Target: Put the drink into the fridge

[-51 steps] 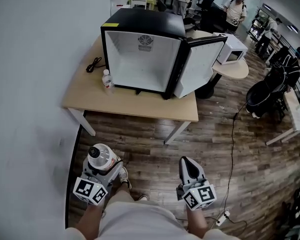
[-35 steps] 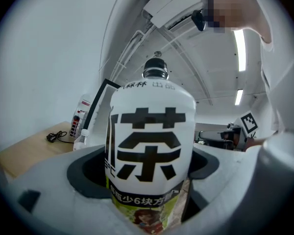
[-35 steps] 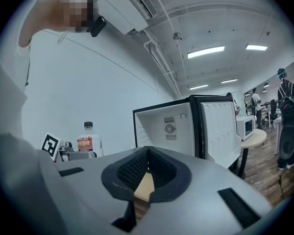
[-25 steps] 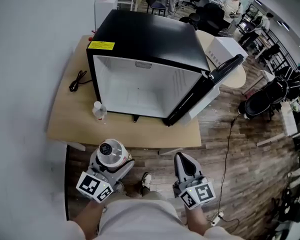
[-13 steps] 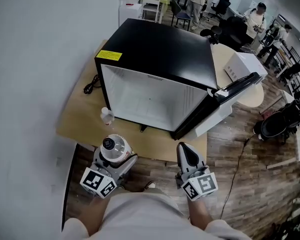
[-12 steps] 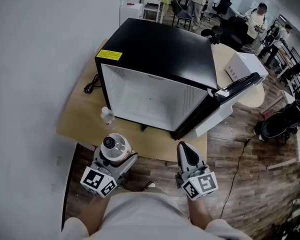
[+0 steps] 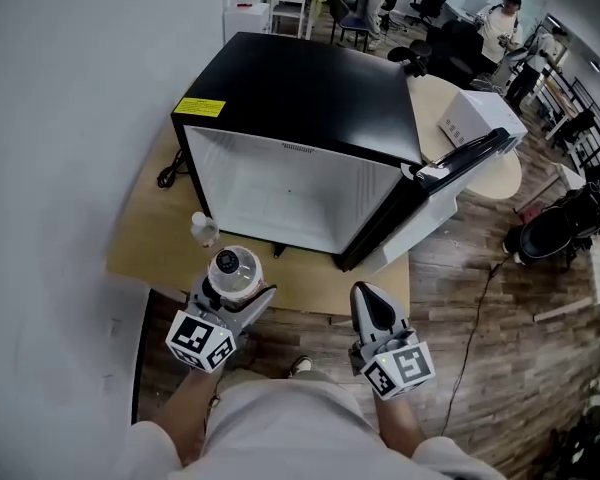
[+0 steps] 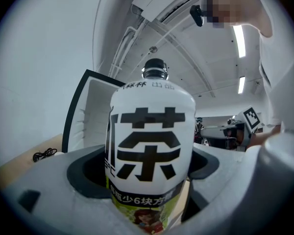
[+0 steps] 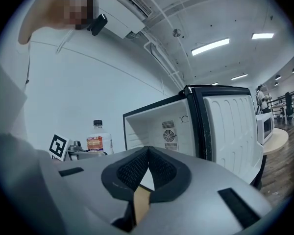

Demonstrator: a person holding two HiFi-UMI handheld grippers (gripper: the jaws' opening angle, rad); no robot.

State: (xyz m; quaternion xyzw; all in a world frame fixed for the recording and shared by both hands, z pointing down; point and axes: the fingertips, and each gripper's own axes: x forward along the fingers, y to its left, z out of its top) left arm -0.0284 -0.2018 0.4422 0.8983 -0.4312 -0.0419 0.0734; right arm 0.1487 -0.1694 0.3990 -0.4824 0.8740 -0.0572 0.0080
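My left gripper (image 7: 232,290) is shut on a drink bottle (image 7: 234,271) with a white label and black cap, held upright at the table's near edge. The same bottle (image 8: 149,151) fills the left gripper view, clamped between the grey jaws. The black mini fridge (image 7: 310,88) stands on the wooden table (image 7: 150,238) with its door (image 7: 450,183) swung open to the right and its white inside (image 7: 280,193) bare. My right gripper (image 7: 372,310) is shut with nothing in it, just short of the table edge. In the right gripper view the fridge (image 9: 186,126) shows ahead.
A small clear bottle (image 7: 204,230) stands on the table left of the fridge, near a black cable (image 7: 168,175). A white microwave (image 7: 475,118) sits on a round table behind. People, chairs and a stroller (image 7: 550,233) occupy the room to the right.
I have come close to the table; the fridge now looms larger. My left gripper with the bottle has risen over the table's near edge. The right gripper stays shut.
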